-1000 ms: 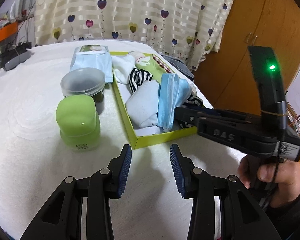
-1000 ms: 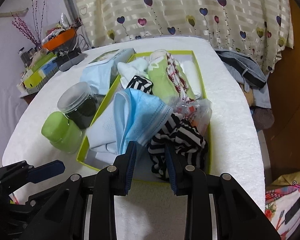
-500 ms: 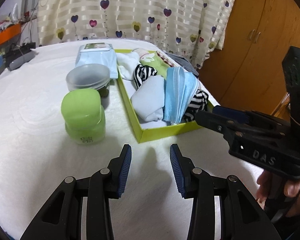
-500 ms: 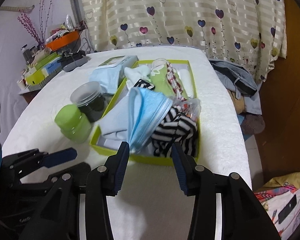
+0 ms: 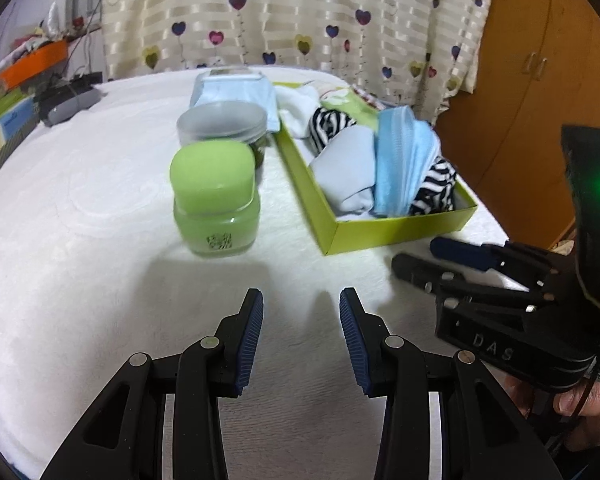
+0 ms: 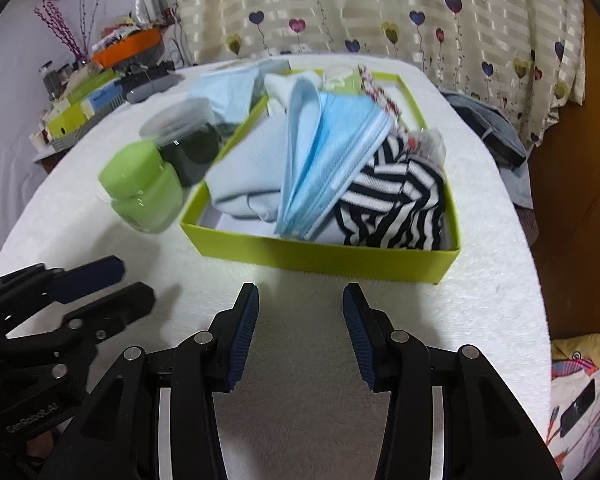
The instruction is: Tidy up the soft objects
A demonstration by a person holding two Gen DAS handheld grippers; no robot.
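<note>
White fleecy table [image 5: 80, 280]: yellow-green box [image 5: 380, 232], green jar [image 5: 214, 200], clear-lidded jar [image 5: 222, 122], blue packet [image 5: 236, 88].

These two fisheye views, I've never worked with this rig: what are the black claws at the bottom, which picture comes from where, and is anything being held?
There is no robot arm. A person holds a two-finger gripper in each hand, and a camera on each looks forward along its fingers. In the left wrist view the claws are the left gripper; the right gripper shows at its side. The right wrist view looks along the right gripper. Both are open and hold nothing. On the white cloth-covered table stands a yellow-green box holding blue face masks, striped socks and pale blue cloth. Beside it stand a green jar and a clear-lidded jar.
</note>
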